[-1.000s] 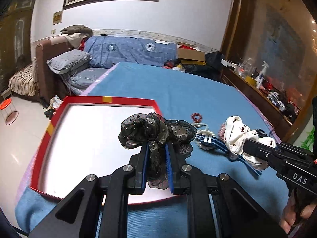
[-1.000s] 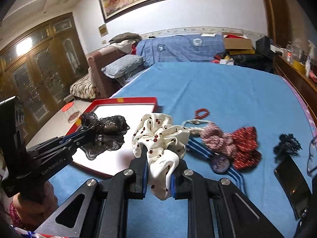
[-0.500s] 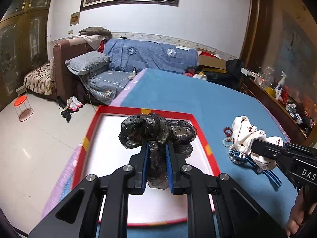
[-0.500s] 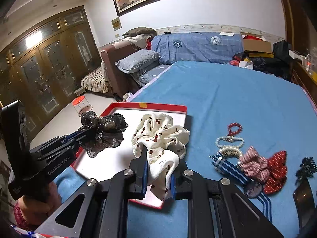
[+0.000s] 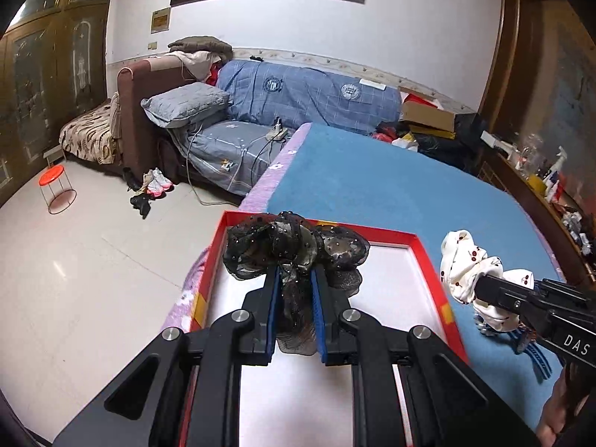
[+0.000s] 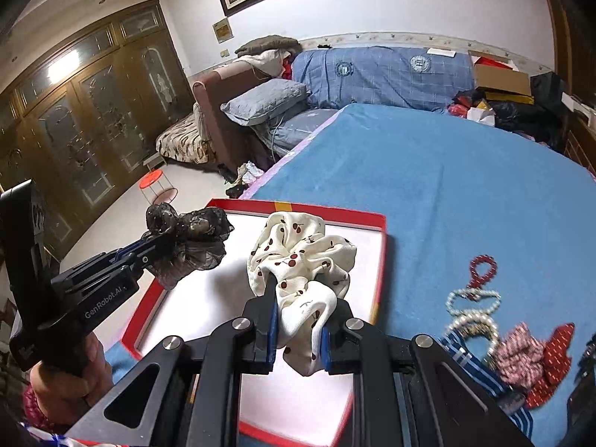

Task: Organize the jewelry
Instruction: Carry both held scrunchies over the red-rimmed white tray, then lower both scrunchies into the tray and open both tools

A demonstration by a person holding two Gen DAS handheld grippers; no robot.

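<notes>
My left gripper (image 5: 295,279) is shut on a black lace scrunchie (image 5: 287,249) and holds it above the red-rimmed white tray (image 5: 428,260). It shows in the right wrist view (image 6: 190,234) over the tray's left side. My right gripper (image 6: 298,294) is shut on a cream cherry-print scrunchie (image 6: 301,257) above the tray (image 6: 331,216). That scrunchie shows in the left wrist view (image 5: 465,264), over the tray's right edge.
On the blue bed cover (image 6: 447,186), right of the tray, lie a red bead loop (image 6: 484,266), pearl strands (image 6: 473,309), a blue striped band (image 6: 469,361), a pink scrunchie (image 6: 519,354) and a red bow (image 6: 555,354). The bed's left edge drops to the floor (image 5: 74,260).
Both grippers have moved left with their scrunchies. The left one now hangs over the tray's far left part and the right one over the tray instead of the blue cover.
</notes>
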